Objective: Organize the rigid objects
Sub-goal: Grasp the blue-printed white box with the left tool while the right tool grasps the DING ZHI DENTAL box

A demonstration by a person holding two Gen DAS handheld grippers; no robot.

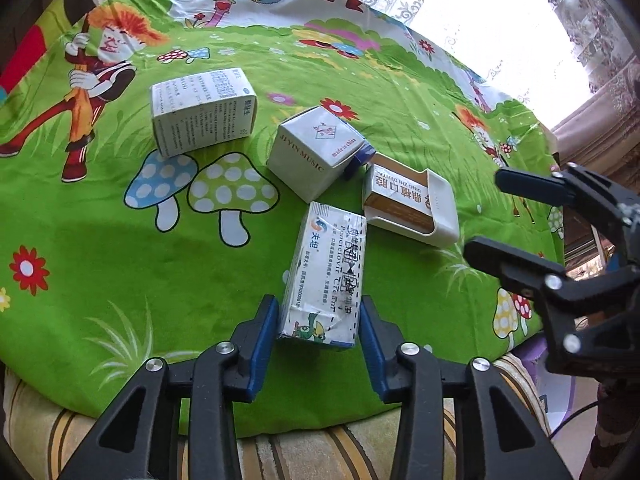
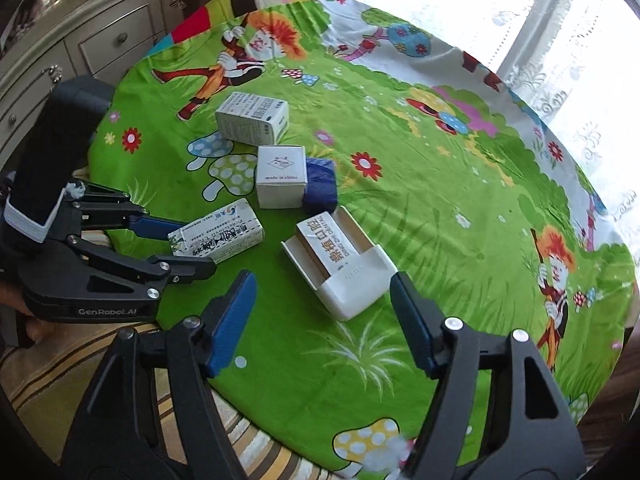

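A round counter (image 2: 440, 208) carried a green cartoon-print cloth (image 1: 120, 248) with mushrooms and flowers. A lace-curtained window (image 2: 460, 12) stood behind it, a cream drawer cabinet (image 2: 80, 40) to one side. On the cloth lay a white holder (image 2: 352, 276) containing an orange-lettered box (image 2: 332, 244), a cube box (image 2: 281, 176), a text-covered box (image 2: 253, 118), and a cream carton (image 1: 326, 276). The left hand-held gripper (image 1: 319, 328) had its blue pads pressed on the carton's near end. The right hand-held gripper (image 2: 324, 312) hung with jaws spread, empty, just before the holder.
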